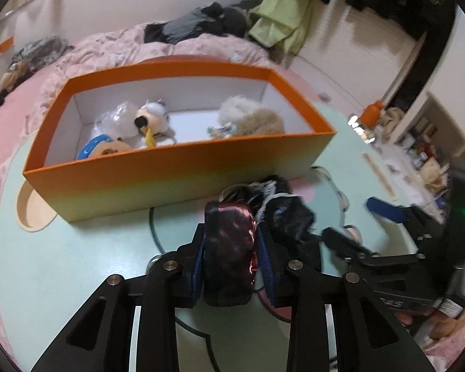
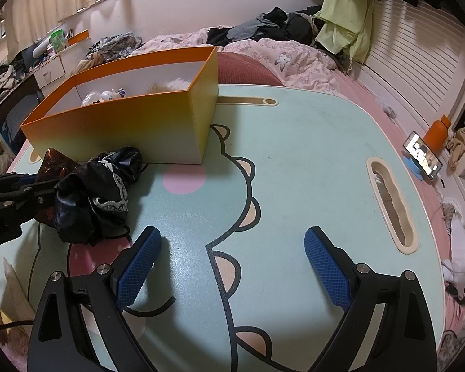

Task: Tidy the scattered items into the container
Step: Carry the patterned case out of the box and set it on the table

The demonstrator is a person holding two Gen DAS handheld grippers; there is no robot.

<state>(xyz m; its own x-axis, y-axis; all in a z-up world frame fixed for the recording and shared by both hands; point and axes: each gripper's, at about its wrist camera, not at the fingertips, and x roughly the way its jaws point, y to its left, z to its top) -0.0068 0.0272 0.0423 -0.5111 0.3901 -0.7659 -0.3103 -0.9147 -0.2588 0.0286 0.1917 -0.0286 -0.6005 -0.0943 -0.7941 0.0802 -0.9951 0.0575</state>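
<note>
1. The left gripper [image 1: 232, 248] is clamped on a dark red hair clip [image 1: 231, 248]; the clip fills the narrow gap between the blue pads, and a black satin scrunchie with white lace trim [image 1: 290, 214] hangs bunched against its right side.
2. In the right wrist view, that bundle [image 2: 93, 198] hangs at the left edge of the table, just near of the box's front wall.
3. The orange box [image 1: 176, 170] stands on the far left part of the pale green cartoon table [image 2: 294, 155]. Inside it lie a plush doll [image 1: 153, 117], a clear plastic bag [image 1: 114, 121] and a beige fur ball [image 1: 251, 117].
4. The right gripper [image 2: 232, 266] is spread wide and grips nothing; its blue pads [image 2: 325, 272] hang over bare tabletop at the near side.
</note>
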